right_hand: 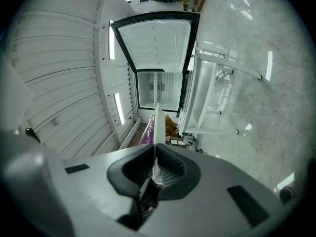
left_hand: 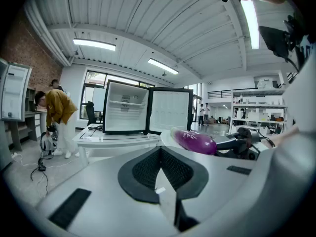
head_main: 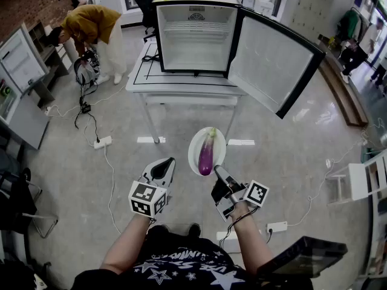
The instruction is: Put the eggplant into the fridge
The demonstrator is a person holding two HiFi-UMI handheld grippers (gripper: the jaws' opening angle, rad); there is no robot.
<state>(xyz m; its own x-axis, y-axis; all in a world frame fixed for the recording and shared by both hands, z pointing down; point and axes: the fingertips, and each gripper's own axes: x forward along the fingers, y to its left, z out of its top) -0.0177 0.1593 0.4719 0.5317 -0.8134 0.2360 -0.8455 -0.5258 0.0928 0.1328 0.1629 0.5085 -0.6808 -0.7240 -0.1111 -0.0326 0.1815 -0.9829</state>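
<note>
Eggplant [head_main: 207, 153] lay on a plate [head_main: 196, 145] whose rim the right gripper [head_main: 218, 170] clamped, left gripper [head_main: 164, 165] clenched empty; carrying stage judged in hand, next requiring approach to the open fridge [head_main: 196, 38] on the tabletop [head_main: 142, 77].

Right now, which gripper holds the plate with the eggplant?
The right gripper: its jaws pinch the rim of the plate, where the eggplant lies. The left gripper is shut and empty.

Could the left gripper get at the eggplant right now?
Probably yes: the eggplant lies uncovered on the plate held by the right gripper, beside the left gripper with nothing between them, though the left one's jaws are together.
</note>
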